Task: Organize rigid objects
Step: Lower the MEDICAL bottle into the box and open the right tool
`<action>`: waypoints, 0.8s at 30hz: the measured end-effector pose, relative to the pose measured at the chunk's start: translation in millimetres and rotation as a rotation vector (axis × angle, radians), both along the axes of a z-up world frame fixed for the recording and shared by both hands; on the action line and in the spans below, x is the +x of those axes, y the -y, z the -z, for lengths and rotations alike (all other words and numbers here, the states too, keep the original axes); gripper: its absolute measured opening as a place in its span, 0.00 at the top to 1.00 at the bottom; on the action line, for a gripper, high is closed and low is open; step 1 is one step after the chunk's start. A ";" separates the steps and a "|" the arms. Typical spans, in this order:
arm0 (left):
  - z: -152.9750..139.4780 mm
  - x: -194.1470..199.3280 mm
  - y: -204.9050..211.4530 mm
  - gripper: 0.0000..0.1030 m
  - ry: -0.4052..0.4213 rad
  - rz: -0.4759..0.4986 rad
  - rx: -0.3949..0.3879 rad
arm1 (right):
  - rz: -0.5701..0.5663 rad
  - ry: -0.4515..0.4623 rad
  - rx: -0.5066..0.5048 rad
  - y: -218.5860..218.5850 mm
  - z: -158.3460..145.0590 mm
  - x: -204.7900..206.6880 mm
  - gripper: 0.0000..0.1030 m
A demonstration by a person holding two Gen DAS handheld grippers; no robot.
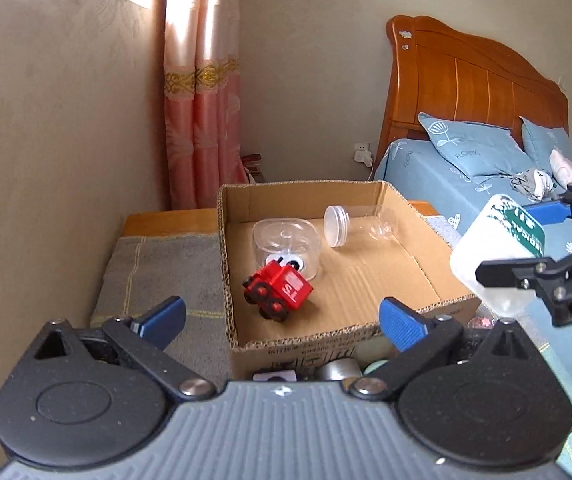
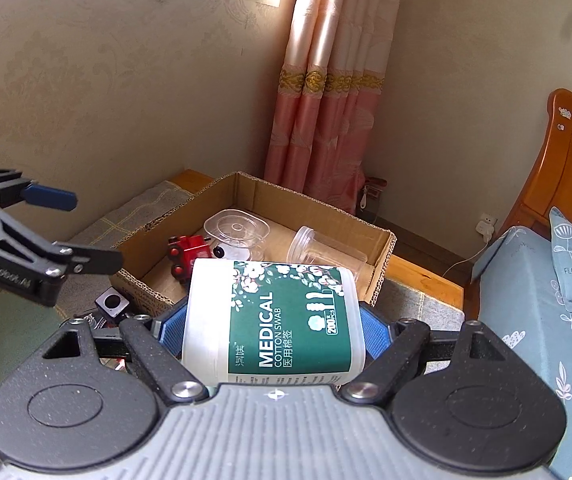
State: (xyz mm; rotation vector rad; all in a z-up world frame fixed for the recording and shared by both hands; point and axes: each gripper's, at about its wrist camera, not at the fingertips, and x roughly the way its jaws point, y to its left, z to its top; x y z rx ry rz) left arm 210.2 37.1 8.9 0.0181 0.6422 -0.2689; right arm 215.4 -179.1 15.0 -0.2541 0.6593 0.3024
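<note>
An open cardboard box (image 1: 406, 216) (image 2: 378, 256) holds a red toy truck (image 1: 280, 294) (image 2: 186, 252), a clear round tub (image 1: 286, 246) (image 2: 238, 230) and a clear jar on its side (image 1: 360, 224) (image 2: 326, 254). My right gripper (image 2: 274, 330) is shut on a white cotton swab container with a green label (image 2: 278, 320) (image 1: 494, 248), held in the air just right of the box. My left gripper (image 1: 282, 320) (image 2: 86, 232) is open and empty, in front of the box's near wall.
The box sits on a grey cloth (image 1: 158, 276) over a wooden bedside table. A small cube (image 2: 112, 302) and other small items lie in front of the box. A bed with blue bedding (image 1: 466, 176) is at the right, a wall and pink curtain (image 1: 202, 120) behind.
</note>
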 end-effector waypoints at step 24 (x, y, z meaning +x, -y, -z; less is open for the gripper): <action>27.9 -46.0 -6.1 0.01 -0.006 -0.084 0.102 | 0.122 -0.017 0.116 4.7 0.0 41.8 0.00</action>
